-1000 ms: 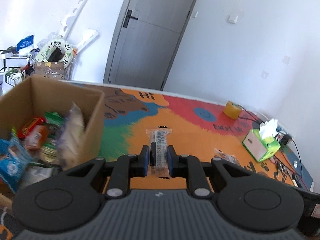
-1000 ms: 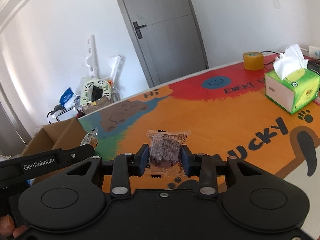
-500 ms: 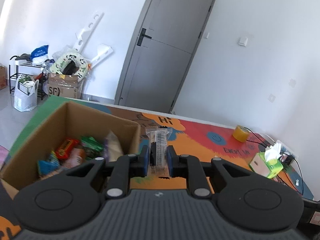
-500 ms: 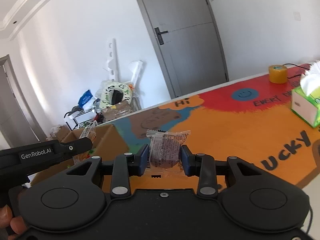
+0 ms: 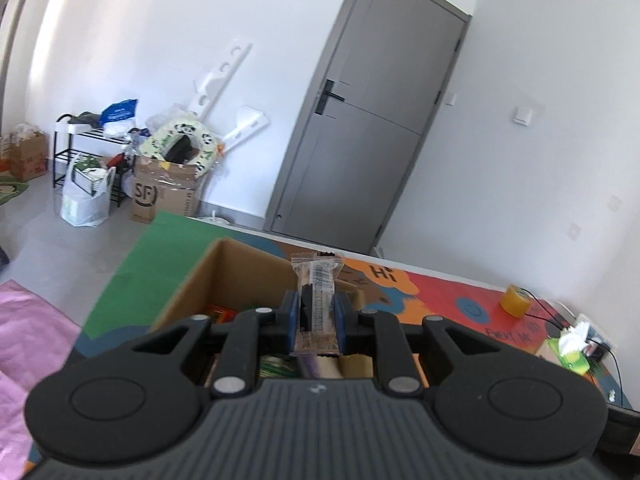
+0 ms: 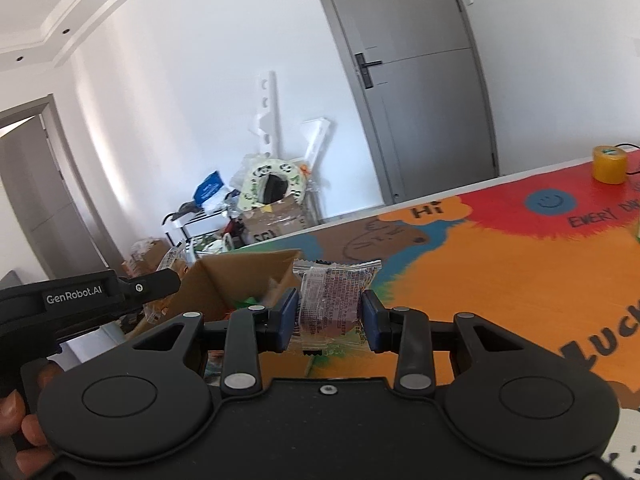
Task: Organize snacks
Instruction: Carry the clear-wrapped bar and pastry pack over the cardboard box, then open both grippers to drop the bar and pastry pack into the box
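While both tools clamp snack packets | left tool (image 6: 168,284) reads "GenRobot.AI"

Left claw (image 5: 316,322) has a narrow snack packet (image 5: 318,300) upright btwn its pads, directly over the cardboard box (image 5: 224,276), w/ more snacks inside below. Tape roll (image 5: 515,301) and tissue box (image 5: 570,354) sit on the table (image 5: 448,300) far right. Right claw (image 6: 330,318) pinches a wider packet (image 6: 332,300); box lies ahead-left of it (left claw's side arm further left), door (image 6: 416,80) behind.
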The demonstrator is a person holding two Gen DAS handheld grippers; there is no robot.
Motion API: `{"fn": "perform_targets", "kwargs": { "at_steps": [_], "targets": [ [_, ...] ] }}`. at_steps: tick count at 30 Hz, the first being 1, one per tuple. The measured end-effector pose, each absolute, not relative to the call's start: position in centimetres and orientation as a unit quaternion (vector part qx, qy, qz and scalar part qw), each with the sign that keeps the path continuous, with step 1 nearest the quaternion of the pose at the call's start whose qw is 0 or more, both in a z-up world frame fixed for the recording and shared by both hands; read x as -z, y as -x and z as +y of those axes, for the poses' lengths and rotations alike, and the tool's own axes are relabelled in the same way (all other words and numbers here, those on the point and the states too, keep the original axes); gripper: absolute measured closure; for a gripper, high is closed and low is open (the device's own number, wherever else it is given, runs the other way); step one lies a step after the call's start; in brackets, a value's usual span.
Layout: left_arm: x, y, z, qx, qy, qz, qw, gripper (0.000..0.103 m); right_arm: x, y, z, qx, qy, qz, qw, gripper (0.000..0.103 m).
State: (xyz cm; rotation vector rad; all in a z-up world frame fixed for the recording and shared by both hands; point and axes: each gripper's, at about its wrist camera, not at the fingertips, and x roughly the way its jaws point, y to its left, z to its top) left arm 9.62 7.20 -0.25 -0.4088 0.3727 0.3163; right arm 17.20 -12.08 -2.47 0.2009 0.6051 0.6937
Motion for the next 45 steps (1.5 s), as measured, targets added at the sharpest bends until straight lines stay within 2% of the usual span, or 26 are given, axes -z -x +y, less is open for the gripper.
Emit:
{"fn": "perform_targets", "kwargs": {
  "at_steps": [18, 20, 31, 37, 43, 45],
  "targets": [
    [1.6, -11.0, 11.6, -0.17, 0.218, 0.204, 0.939, 0.085, 2.0, -17.3, -5.7, -0.372, -0.071, 0.293, 0.878, 0.068],
    [1.6, -10.9, 11.7, -0.171, 0.217, 0.204, 0.939, 0.081, 2.1, -17.3, -5.2, -0.376, -0.07, 0.294, 0.876, 0.068],
    [1.1, -9.2, 12.9, -0.188, 0.227, 0.204, 0.934, 0.076, 2.2, -17.7, -3.3, -0.39, -0.073, 0.301, 0.867, 0.068],
    [0.5, -8.4, 12.8, -0.199, 0.222, 0.199, 0.934, 0.058, 1.8, -17.5, -3.1, -0.397, -0.08, 0.297, 0.865, 0.064],
    [0.4, -8.3, 12.0, -0.2, 0.219, 0.201, 0.934, 0.043, 1.8, -17.1, -5.0, -0.381, -0.084, 0.299, 0.871, 0.052],
    [0.3, -8.4, 11.4, -0.201, 0.216, 0.202, 0.934, 0.033, 2.0, -17.1, -5.8, -0.374, -0.083, 0.301, 0.873, 0.05]
  ]
}}
